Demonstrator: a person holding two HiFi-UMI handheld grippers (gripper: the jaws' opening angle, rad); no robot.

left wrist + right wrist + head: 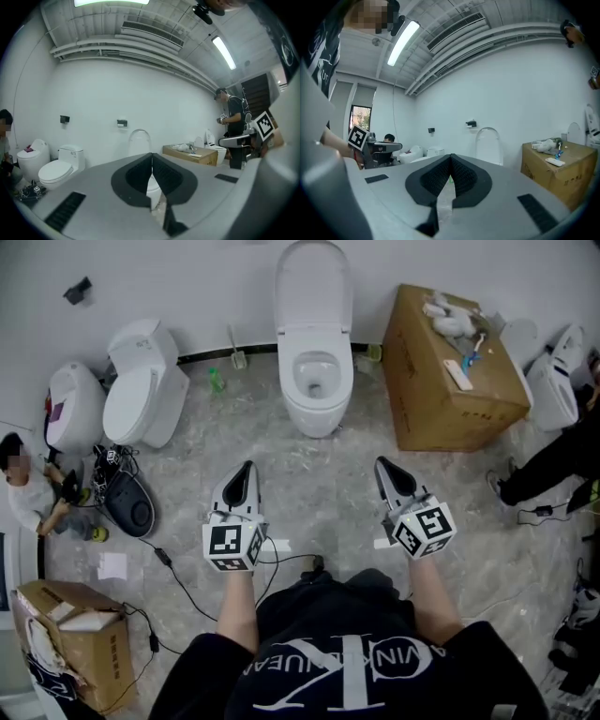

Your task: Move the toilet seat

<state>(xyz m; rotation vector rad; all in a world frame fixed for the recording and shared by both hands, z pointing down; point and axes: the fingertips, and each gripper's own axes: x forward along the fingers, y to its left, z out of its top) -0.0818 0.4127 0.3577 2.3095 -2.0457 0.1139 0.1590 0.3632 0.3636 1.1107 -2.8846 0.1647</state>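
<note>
A white toilet (pixel 316 399) stands against the far wall, its lid (pixel 314 282) raised and its seat ring (pixel 292 364) lying down on the bowl. My left gripper (pixel 247 467) and right gripper (pixel 382 465) hover side by side above the floor, short of the toilet, both shut and holding nothing. The raised lid (pixel 139 141) shows beyond the closed jaw tips of the left gripper (pixel 152 155) in the left gripper view. In the right gripper view the lid (pixel 488 143) stands to the right of the right gripper (pixel 450 157).
A large cardboard box (pixel 450 381) with small items on top stands right of the toilet. Two more toilets (pixel 141 390) (pixel 73 407) stand at the left, near a seated person (pixel 28 493). Cables (pixel 173 568) cross the floor. Another box (pixel 70 634) stands at the near left.
</note>
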